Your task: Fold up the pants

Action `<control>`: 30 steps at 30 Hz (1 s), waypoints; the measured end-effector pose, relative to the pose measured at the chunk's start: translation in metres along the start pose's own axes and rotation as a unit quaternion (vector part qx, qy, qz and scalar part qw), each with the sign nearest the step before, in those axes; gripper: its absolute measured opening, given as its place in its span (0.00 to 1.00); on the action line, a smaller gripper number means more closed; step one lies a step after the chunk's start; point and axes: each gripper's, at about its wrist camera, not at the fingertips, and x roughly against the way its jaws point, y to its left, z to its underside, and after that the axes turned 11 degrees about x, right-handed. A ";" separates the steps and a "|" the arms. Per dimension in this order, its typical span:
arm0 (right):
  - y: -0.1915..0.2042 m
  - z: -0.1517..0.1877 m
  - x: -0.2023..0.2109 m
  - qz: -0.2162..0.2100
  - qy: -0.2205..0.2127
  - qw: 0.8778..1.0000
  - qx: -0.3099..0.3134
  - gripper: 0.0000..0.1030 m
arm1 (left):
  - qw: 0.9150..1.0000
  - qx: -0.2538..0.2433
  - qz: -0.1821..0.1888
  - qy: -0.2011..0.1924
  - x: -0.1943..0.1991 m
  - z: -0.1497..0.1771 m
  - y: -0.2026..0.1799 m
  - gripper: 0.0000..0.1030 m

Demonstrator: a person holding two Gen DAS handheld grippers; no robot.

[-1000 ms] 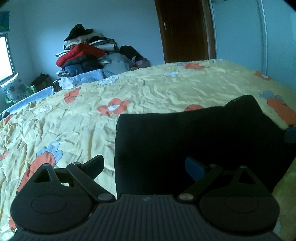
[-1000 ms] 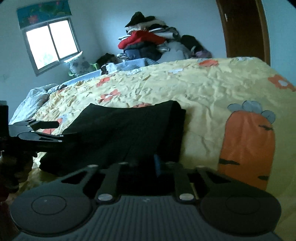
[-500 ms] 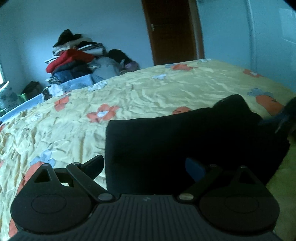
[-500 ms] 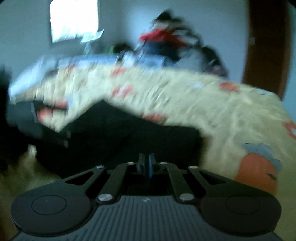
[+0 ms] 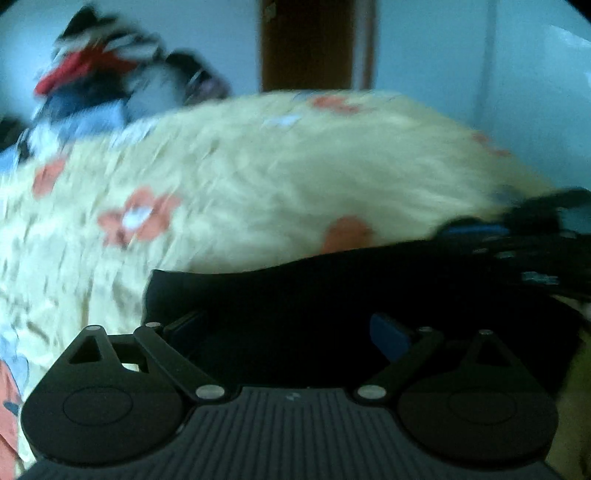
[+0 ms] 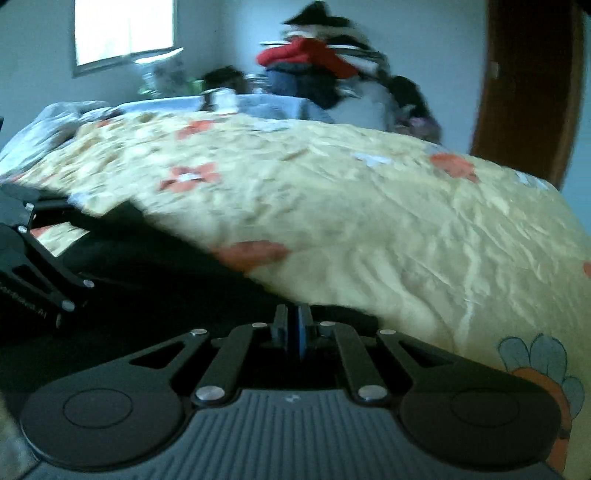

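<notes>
The black pants (image 5: 314,295) lie folded on the yellow flowered bedspread (image 5: 258,177). My left gripper (image 5: 291,328) is open, its fingers spread wide just over the near edge of the pants. My right gripper (image 6: 292,326) has its fingers pressed together at the near edge of the pants (image 6: 147,280); whether cloth is pinched between them I cannot tell. The right gripper also shows at the right edge of the left wrist view (image 5: 517,236). The left gripper shows at the left edge of the right wrist view (image 6: 40,266). Both views are blurred.
A pile of clothes (image 6: 321,70) is stacked beyond the far side of the bed. A brown door (image 5: 306,44) stands behind the bed. A window (image 6: 122,29) is at the back left. The bedspread (image 6: 369,206) spreads wide beyond the pants.
The right gripper closed its fingers and swung left towards the pants' edge. The left gripper moved in closer over the pants; its fingers stayed open. Both views became blurred.
</notes>
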 end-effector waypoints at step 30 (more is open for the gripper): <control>-0.047 0.063 0.024 -0.208 -0.038 0.953 -0.218 0.37 | 0.993 0.066 0.091 -0.022 0.051 0.063 0.044 0.66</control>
